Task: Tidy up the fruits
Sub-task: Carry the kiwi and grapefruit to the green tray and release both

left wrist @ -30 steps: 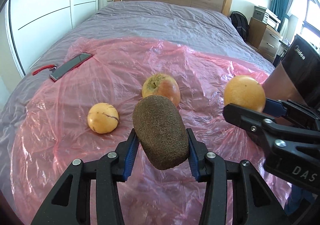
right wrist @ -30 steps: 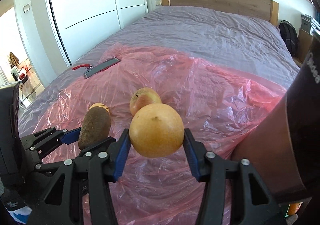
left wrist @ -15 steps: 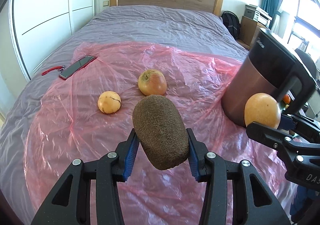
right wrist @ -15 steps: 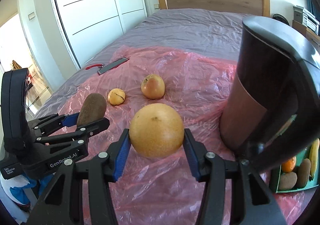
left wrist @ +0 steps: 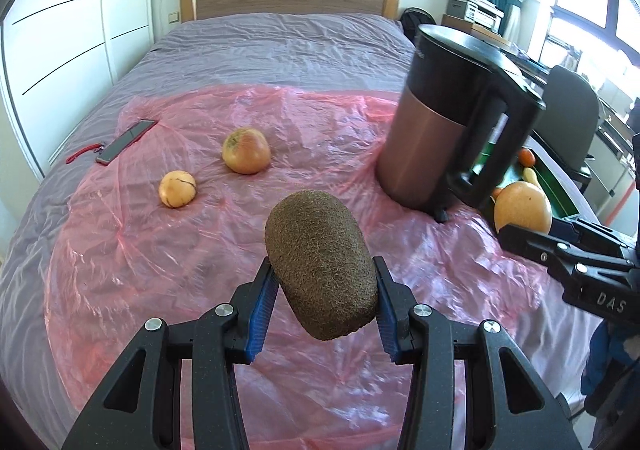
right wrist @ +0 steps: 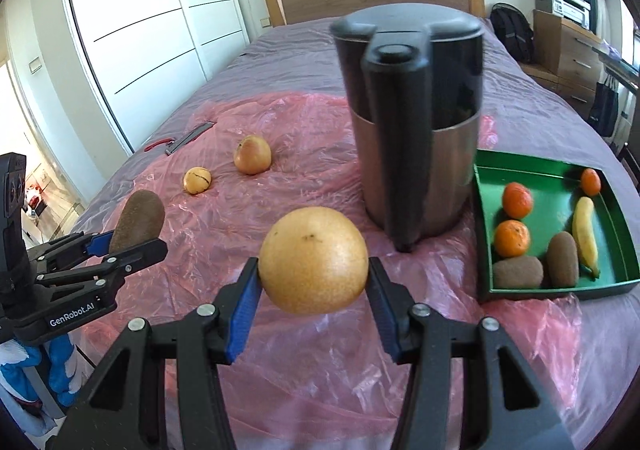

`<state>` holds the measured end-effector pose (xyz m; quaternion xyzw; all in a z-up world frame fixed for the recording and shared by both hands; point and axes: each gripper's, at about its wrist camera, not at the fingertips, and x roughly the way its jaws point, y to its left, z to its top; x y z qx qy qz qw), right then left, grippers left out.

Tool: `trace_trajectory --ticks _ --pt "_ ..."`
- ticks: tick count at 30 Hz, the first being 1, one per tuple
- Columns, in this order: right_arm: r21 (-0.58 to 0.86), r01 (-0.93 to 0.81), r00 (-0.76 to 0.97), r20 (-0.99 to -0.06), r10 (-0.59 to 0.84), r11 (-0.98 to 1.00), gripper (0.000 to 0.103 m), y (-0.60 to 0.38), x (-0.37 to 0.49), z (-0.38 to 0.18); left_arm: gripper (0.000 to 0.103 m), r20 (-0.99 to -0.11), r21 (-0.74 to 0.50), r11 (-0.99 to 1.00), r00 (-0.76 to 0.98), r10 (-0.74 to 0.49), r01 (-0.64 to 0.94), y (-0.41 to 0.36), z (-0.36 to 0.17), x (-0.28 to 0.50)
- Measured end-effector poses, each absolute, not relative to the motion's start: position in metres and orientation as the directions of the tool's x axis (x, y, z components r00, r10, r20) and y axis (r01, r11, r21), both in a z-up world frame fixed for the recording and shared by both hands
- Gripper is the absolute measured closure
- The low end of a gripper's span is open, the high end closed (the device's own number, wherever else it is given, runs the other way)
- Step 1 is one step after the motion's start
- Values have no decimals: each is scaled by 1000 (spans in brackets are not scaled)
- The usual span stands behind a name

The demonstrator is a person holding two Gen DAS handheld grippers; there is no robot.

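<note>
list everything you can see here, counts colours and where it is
kiwi: 1, brown, held in left gripper
round fruit: 1, yellow-orange, held in right gripper
apple: 1, red-yellow, on the pink sheet
small cracked fruit: 1, yellow, on the sheet left of the apple
tray: 1, green, right of the kettle
tray fruit: 3 oranges, 2 kiwis, 1 banana
kettle: 1, black and copper, upright on the sheet
phone: 1, dark with red strap, far left of the sheet
plastic sheet: 1, pink, over the grey bed
left gripper: shut on kiwi
right gripper: shut on round fruit
</note>
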<state>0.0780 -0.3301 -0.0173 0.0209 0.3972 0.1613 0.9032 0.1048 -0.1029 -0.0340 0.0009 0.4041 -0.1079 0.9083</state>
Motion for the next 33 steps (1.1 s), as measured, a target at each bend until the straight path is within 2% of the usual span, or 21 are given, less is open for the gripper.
trace_trajectory --ticks 17,33 --pt "178 25 700 -706 110 984 52 -503 65 -30 63 -753 -61 884 560 -345 463 -251 -24 93" --pt "128 173 700 -713 -31 977 52 -627 138 -54 63 -774 -4 795 502 -386 606 -409 -29 174"
